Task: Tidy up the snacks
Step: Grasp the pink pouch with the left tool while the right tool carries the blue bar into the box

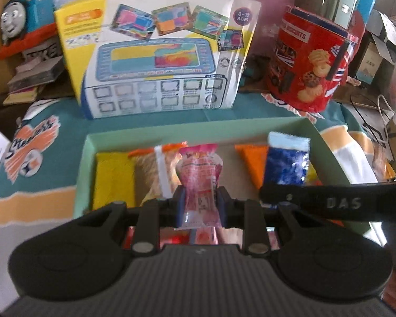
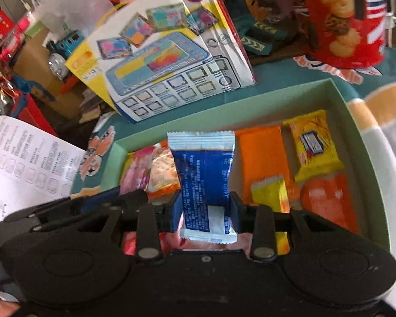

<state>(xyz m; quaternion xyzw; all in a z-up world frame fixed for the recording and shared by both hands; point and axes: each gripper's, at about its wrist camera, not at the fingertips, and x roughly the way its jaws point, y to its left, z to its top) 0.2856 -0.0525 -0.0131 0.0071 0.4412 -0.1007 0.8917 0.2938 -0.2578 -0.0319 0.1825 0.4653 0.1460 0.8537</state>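
Left wrist view, pink packet pinched in left tool, above green box

Print on pink packet smeared, unreadable. Blue packet text too small to read. Left gripper body hides green box near wall; right gripper body hides it too. Biscuit tin top cut by right view's edge. Leaflet print illegible.

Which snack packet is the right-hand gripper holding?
The blue packet with white crimped ends, pinched in the right gripper; the pink packet is in the left gripper.
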